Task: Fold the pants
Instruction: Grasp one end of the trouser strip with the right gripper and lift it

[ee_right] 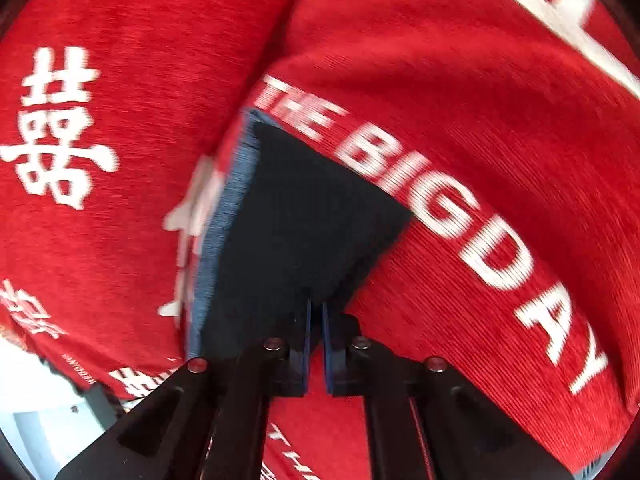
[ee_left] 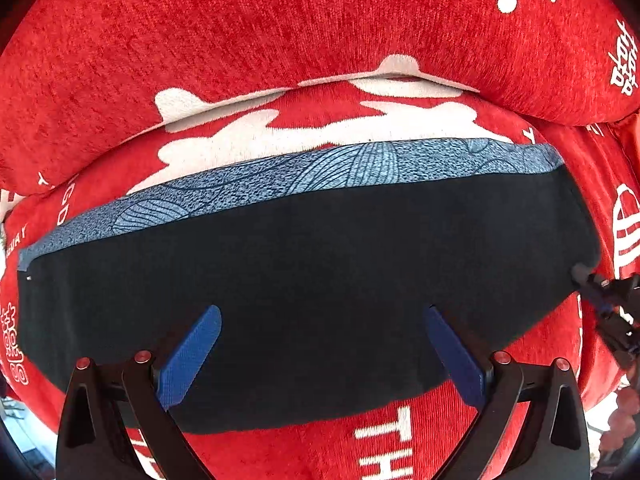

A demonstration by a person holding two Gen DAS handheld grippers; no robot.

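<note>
We see a red chenille sofa cover with white lettering (ee_left: 240, 40) over a seat cushion and backrest, and on the seat lie the folded dark navy pants with a pale blue patterned band along the far edge (ee_left: 312, 272). Their long axis runs left to right across the left wrist view, blue band toward the backrest, plain dark near edge toward us. The left gripper (ee_left: 324, 354) looks down over the near half of the pants, its blue fingers (ee_left: 192, 356) spread wide with nothing pinched between them; the dark cloth lies just ahead of and between the tips. The right gripper (ee_right: 317, 312) sits at the pants' right end, fingers pressed almost together on the corner of the dark fabric (ee_right: 304, 232), so we judge it has hold there; in the left view it shows at the far right edge (ee_left: 608, 300). We judge the left still needs to clamp the near edge before any fold toward the band.
</note>
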